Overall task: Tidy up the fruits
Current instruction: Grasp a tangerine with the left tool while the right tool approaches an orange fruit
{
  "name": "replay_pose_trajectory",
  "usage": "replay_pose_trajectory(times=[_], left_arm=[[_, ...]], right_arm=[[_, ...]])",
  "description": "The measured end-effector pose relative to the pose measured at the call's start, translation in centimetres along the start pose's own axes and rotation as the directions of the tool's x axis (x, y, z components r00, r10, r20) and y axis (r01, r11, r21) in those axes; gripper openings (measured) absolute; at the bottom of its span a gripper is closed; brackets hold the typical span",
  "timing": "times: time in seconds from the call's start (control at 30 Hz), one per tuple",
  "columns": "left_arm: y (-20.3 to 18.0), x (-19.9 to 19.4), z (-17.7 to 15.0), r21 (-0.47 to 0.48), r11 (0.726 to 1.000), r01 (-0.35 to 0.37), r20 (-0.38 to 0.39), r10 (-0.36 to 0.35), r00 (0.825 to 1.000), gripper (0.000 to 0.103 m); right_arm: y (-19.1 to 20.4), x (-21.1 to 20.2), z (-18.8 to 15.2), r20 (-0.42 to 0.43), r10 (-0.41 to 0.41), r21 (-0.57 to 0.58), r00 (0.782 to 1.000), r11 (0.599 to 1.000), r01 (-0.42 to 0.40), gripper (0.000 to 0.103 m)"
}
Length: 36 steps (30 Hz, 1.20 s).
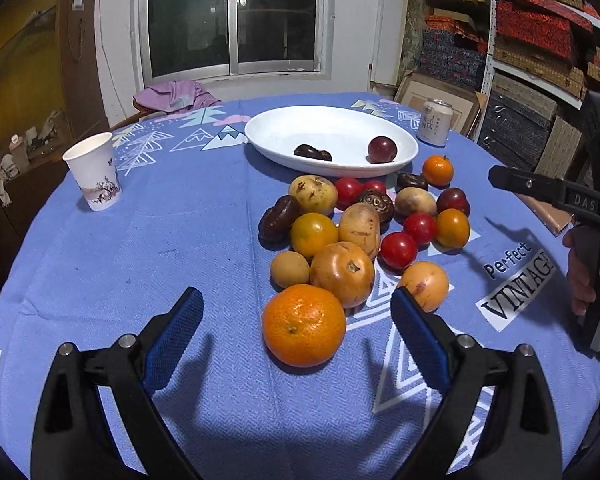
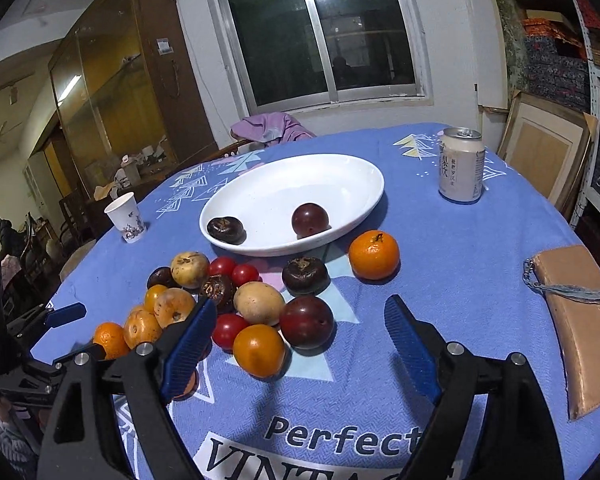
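Both claws spread wide, nothing between the pads. Left gripper (image 1: pixel 296 320) sits low over the blue tablecloth (image 1: pixel 180 240), the big mandarin (image 1: pixel 304 325) lying on the cloth in the gap between its blue pads, not touched by either. Right gripper (image 2: pixel 300 332) jaws apart over bare cloth, with the fruit pile (image 2: pixel 236 304) just left of and ahead of its left pad; nearest to it are a dark plum (image 2: pixel 307 322) and an orange fruit (image 2: pixel 259 351). White oval plate (image 2: pixel 340 176) beyond the pile holds only two items: a dark water chestnut (image 2: pixel 225 230) at its left and a purple plum (image 2: pixel 310 220) toward its right, well apart. A lone mandarin (image 2: pixel 374 255) sits just off the plate's near right rim. Readable text: cloth print "Perfect VINTAGE" (image 2: pixel 340 436) at the near edge; "DAS" on the right gripper's body in the left wrist view. Drink can (image 2: pixel 460 166) at far right has vertical Chinese characters, too small to read. Paper cup (image 2: pixel 126 218) with a floral print at far left. Tan wallet (image 2: pixel 576 320) with a tassel lies at the right edge.
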<state>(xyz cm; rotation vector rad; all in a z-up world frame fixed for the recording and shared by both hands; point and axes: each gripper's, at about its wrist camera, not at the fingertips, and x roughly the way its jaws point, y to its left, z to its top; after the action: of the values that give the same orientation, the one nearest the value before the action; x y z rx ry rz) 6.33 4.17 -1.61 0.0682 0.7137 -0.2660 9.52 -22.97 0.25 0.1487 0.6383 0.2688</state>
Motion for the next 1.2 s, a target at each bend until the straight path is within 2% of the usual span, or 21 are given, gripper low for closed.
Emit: replay_pose_trajectory(times=[0.13, 0.23, 0.3, 0.33, 0.5, 0.67, 0.8, 0.9, 1.0, 1.13, 1.2], left_arm=[[-0.3, 0.2, -0.1, 0.018, 1.0, 0.018, -0.004, -0.018, 1.0, 0.089], [-0.7, 0.5, -0.1, 0.035, 0.999, 0.022, -0.007, -0.022, 1.0, 0.079], [-1.0, 1.3, -0.1, 0.045, 0.998, 0.04, -0.041, -0.039, 0.998, 0.062], [-1.1, 1.7, -0.1, 0.05, 0.998, 0.039, -0.056, -0.036, 0.998, 0.06], [-0.8, 1.8, -0.2, 0.039, 0.999, 0.038, -0.064, -0.035, 0.997, 0.06], [0.4, 1.8, -0.4, -0.02, 0.999, 0.039, -0.086, -0.04, 0.995, 0.058], [0.1, 2.0, -0.5, -0.011, 0.998, 0.054, -0.098, -0.055, 0.994, 0.058], [-0.4, 1.9, -0.6, 0.01, 0.999, 0.053, -0.099, -0.051, 0.994, 0.049], [0.3, 1.6, -0.5, -0.017, 0.999, 0.047, -0.084, -0.048, 0.995, 0.047], [1.5, 0.6, -0.1, -0.061, 0.998, 0.001, -0.034, -0.003, 0.999, 0.047], [2.1, 0.4, 0.0, -0.087, 0.996, -0.002, -0.027, 0.0, 1.0, 0.047]], right_arm=[[-0.2, 0.3, -0.1, -0.017, -0.002, 0.007, 1.0, 1.0, 0.002, 0.087], [-0.2, 0.5, -0.1, -0.026, -0.004, 0.007, 1.0, 1.0, 0.004, 0.087], [-0.2, 0.7, -0.1, -0.033, -0.006, 0.004, 0.999, 1.0, 0.006, 0.087], [-0.1, 0.7, -0.2, -0.036, -0.006, 0.002, 0.999, 1.0, 0.006, 0.087], [-0.1, 0.7, -0.2, -0.037, -0.004, 0.001, 0.999, 1.0, 0.004, 0.087], [0.1, 0.8, -0.3, -0.04, 0.012, 0.001, 0.999, 1.0, -0.012, 0.087], [0.7, 0.8, -0.4, -0.039, 0.02, -0.027, 0.999, 0.999, -0.021, 0.087], [1.0, 0.9, -0.5, -0.041, 0.021, -0.041, 0.999, 0.999, -0.022, 0.087], [1.4, 0.9, -0.6, -0.04, 0.044, -0.058, 0.998, 0.997, -0.046, 0.087], [4.1, 0.5, -1.4, -0.044, 0.112, -0.16, 0.993, 0.98, -0.118, 0.087], [6.5, 0.6, -2.4, -0.066, 0.127, -0.253, 0.99, 0.957, -0.14, 0.078]])
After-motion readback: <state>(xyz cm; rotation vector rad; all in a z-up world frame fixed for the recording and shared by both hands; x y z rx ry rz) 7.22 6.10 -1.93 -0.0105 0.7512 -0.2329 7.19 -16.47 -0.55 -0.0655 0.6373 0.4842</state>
